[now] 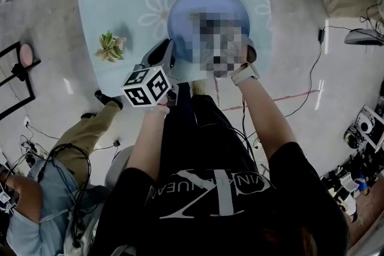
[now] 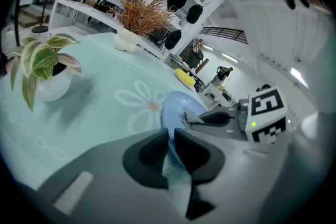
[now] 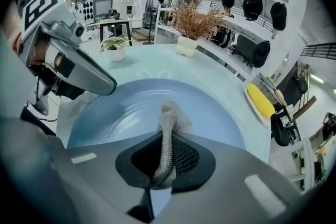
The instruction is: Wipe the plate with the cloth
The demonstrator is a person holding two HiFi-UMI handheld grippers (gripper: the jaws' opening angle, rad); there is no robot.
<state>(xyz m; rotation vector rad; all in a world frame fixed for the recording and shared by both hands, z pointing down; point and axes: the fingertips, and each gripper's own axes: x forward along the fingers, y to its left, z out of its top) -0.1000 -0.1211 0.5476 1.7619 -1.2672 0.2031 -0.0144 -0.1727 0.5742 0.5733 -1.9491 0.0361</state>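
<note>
The blue plate [image 3: 121, 107] is clamped at its rim by the left hand-held gripper [image 2: 170, 136] over the worktop [image 2: 105, 92]; the grey cloth [image 3: 167, 115] is pinched in the right hand-held gripper [image 3: 167, 139] over its face.

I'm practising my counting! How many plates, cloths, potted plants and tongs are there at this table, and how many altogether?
Plate: 1
Cloth: 1
Potted plants: 2, the green plant and the dried plant
Tongs: 2, the left tongs shut on the plate's rim and the right tongs shut on the cloth
Total: 6
</note>
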